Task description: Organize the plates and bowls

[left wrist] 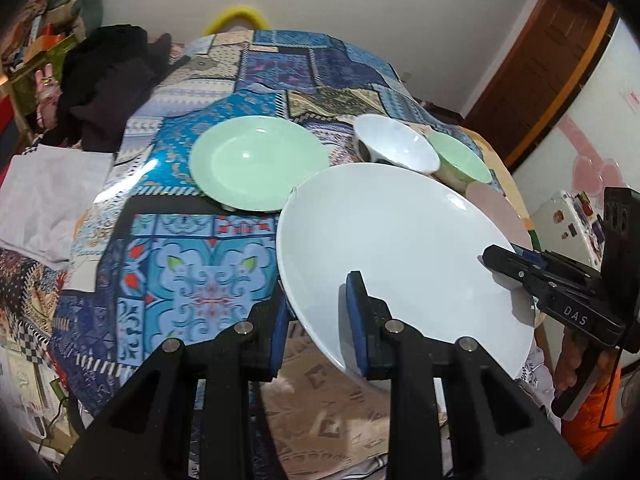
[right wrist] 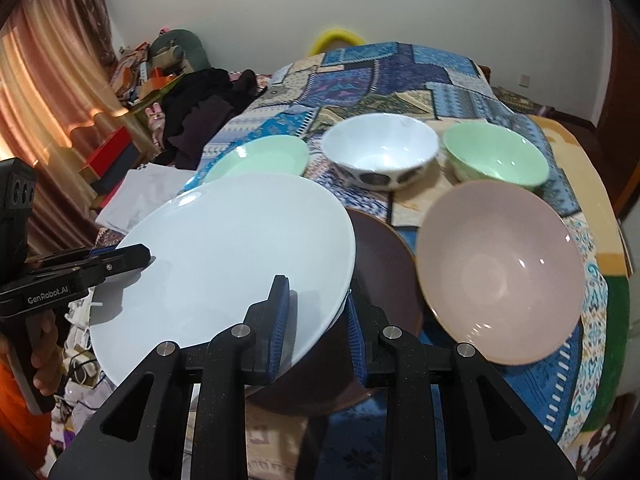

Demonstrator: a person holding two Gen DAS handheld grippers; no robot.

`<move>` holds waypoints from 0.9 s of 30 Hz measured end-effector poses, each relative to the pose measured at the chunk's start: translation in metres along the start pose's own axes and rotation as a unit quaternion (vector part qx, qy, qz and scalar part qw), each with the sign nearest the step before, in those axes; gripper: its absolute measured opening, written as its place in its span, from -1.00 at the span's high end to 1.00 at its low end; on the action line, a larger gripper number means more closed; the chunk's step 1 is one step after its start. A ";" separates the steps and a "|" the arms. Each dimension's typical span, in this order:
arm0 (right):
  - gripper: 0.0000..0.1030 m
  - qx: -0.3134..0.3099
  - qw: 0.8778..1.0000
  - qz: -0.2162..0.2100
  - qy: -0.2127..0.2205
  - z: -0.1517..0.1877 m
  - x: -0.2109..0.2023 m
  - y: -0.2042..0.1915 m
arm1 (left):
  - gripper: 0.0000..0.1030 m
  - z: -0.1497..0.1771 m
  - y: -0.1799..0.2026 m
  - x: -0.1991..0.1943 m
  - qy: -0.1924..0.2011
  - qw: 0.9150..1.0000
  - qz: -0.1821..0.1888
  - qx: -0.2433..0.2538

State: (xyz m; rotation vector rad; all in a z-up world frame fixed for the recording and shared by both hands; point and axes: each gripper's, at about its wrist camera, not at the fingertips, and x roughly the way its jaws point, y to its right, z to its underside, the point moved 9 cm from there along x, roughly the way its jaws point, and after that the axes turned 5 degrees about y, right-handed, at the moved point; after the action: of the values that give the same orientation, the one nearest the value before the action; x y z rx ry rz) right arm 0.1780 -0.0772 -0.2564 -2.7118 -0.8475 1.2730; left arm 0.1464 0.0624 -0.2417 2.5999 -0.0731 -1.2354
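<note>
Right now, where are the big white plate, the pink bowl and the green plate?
big white plate (right wrist: 224, 256): right wrist view, on its upper face near the middle.
pink bowl (right wrist: 500, 272): right wrist view, on its inner wall near the bottom.
green plate (left wrist: 256, 160): left wrist view, on its centre well.

Glossy, smooth white plate (left wrist: 400, 248) and green plate (left wrist: 256, 162) lie above a shiny patterned tablecloth (left wrist: 192, 280).

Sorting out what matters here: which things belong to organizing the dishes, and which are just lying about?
Job: white plate, green plate, brown plate, pink bowl, white bowl, green bowl.

Lying about: dark clothes, white cloth, yellow ring.
</note>
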 end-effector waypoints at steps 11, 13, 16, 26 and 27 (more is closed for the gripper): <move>0.52 0.031 0.999 0.013 -0.024 0.023 0.007 0.030 | 0.46 0.014 0.025 0.033 -0.042 0.999 0.011 0.018; 0.52 0.034 0.999 0.014 -0.027 0.026 0.008 0.033 | 0.46 0.016 0.027 0.038 -0.048 0.999 0.011 0.020; 0.52 0.038 0.999 0.016 -0.031 0.030 0.010 0.039 | 0.46 0.019 0.028 0.045 -0.054 0.998 0.013 0.022; 0.52 0.043 0.998 0.020 -0.041 0.035 0.016 0.041 | 0.46 0.022 0.028 0.060 -0.065 0.998 0.012 0.025; 0.52 0.043 0.998 0.020 -0.041 0.035 0.017 0.042 | 0.46 0.022 0.028 0.061 -0.066 0.997 0.011 0.025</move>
State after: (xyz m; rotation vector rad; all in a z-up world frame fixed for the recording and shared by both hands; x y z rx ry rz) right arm 0.1806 -0.1113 -0.3020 -2.6396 -0.7296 1.4028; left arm 0.1705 0.0215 -0.2942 2.5488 -0.1595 -1.4122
